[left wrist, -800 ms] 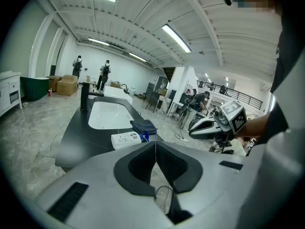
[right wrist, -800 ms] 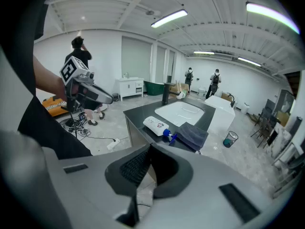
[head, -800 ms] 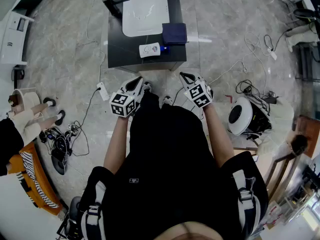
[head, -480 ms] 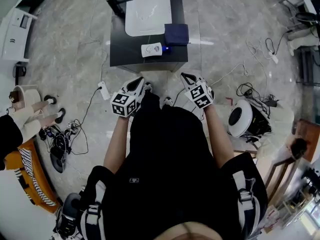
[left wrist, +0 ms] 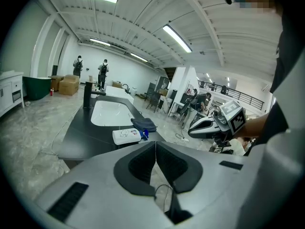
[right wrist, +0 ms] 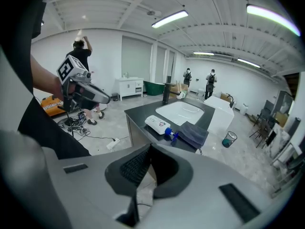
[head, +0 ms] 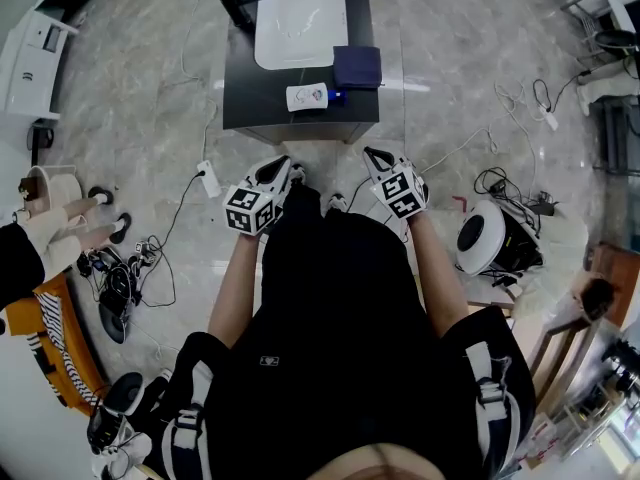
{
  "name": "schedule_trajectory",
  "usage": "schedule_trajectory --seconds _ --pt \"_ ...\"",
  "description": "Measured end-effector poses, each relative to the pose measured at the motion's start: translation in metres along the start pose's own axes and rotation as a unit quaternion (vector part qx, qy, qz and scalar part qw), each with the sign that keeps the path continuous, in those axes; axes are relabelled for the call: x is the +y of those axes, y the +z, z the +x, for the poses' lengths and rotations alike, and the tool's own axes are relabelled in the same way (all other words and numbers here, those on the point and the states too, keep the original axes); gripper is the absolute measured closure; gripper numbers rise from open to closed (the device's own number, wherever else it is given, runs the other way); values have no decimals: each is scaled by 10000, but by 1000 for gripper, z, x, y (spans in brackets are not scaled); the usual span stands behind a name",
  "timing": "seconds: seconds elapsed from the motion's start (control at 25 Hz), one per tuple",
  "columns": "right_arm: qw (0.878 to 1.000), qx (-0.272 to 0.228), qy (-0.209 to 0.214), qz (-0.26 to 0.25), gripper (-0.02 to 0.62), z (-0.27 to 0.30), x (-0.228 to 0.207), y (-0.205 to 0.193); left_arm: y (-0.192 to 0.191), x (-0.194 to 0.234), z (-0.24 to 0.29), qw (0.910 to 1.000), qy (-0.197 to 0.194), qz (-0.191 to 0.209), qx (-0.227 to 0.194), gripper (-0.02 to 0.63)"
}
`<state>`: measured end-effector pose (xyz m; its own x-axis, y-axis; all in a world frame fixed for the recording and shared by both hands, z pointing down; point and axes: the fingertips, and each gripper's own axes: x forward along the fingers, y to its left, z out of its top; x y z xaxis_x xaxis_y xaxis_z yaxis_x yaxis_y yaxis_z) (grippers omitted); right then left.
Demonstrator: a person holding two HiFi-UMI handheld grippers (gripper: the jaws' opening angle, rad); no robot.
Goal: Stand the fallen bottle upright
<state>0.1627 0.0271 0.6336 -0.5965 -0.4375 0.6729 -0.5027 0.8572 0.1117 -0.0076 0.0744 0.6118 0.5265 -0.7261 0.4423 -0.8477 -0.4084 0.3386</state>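
Observation:
A white bottle with a blue cap [head: 306,96] [left wrist: 127,136] [right wrist: 159,124] lies on its side near the front edge of a black counter [head: 246,98]. My left gripper [head: 281,170] and my right gripper [head: 374,156] hover side by side over the floor, short of the counter. Both are shut and hold nothing. In the left gripper view the shut jaws [left wrist: 156,151] point at the counter, with the bottle beyond them. The right gripper's shut jaws [right wrist: 148,156] also face the bottle from farther back.
A white sink basin [head: 299,18] with a black tap [head: 240,4] is set in the counter. A folded dark blue cloth [head: 357,66] lies right of the bottle. Cables and a power strip [head: 208,178] lie on the marble floor. A white round device [head: 480,234] stands at right.
The counter has shifted slightly down in the head view as the person comes nearer. Both grippers kept their pose and stayed shut. A shoe came into view at the lower left.

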Motion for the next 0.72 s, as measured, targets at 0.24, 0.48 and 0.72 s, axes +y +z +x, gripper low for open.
schedule_trajectory --seconds 0.24,0.48,0.72 --pt "9998 171 -18 79 535 3 3 -6 -4 5 -5 10000 -24 -42 44 591" --pt "9996 260 -71 90 535 16 -5 0 4 21 -1 9999 -73 -51 76 591" --pt "9991 380 -81 189 535 31 -11 4 15 37 6 9998 -147 -52 137 591"
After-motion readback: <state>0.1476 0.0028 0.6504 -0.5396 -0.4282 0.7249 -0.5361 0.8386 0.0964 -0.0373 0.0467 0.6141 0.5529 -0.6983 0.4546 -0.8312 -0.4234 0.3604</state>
